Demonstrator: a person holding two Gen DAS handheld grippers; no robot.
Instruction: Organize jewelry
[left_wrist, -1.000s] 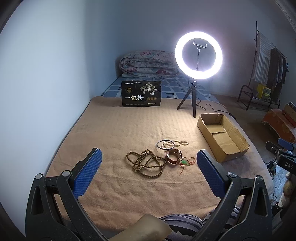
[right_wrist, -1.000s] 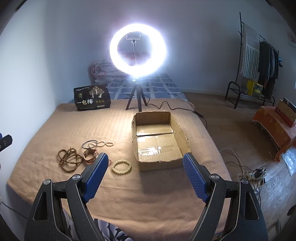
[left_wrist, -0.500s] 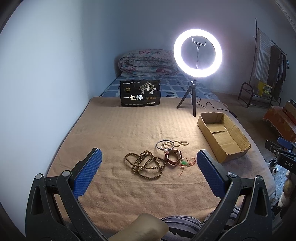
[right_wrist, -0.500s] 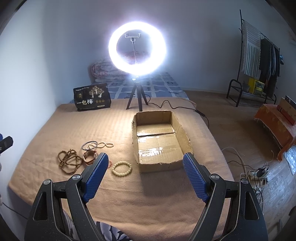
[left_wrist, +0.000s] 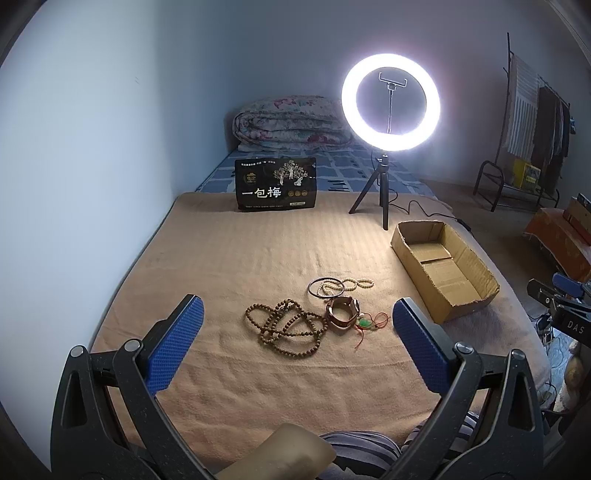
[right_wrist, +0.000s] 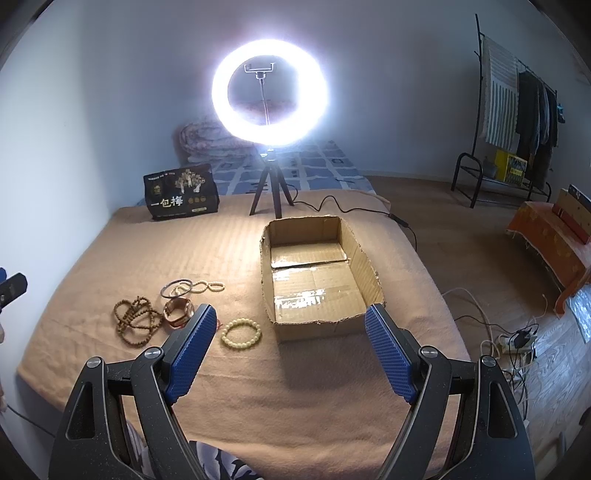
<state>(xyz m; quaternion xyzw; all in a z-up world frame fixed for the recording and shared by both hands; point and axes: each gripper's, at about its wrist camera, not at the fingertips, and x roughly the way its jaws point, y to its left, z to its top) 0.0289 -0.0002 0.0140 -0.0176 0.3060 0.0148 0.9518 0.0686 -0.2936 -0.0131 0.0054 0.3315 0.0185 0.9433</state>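
A tangle of brown wooden beads (left_wrist: 286, 326) (right_wrist: 137, 320) lies on the tan blanket. Beside it sit a brown leather cuff (left_wrist: 343, 312) (right_wrist: 178, 309), a green pendant on red cord (left_wrist: 364, 324), a dark thin bangle (left_wrist: 327, 287) (right_wrist: 176, 288) and a pale bead strand (left_wrist: 351, 284) (right_wrist: 207, 286). A pale yellow bead bracelet (right_wrist: 241, 333) lies alone near an empty cardboard box (left_wrist: 445, 271) (right_wrist: 317, 273). My left gripper (left_wrist: 297, 341) hovers open just short of the beads. My right gripper (right_wrist: 291, 349) is open, in front of the box and bracelet.
A lit ring light on a tripod (left_wrist: 389, 103) (right_wrist: 269, 92) stands at the blanket's far side, its cable trailing right. A black printed pouch (left_wrist: 276, 183) (right_wrist: 181, 192) stands upright behind. A folded quilt (left_wrist: 291, 123) lies beyond. A clothes rack (right_wrist: 517, 107) and floor cables (right_wrist: 509, 339) are right.
Both grippers drifted slightly; the views shift a little, with the jewelry and box sitting marginally farther and higher. Nothing was taken hold of and the jaws stayed open.
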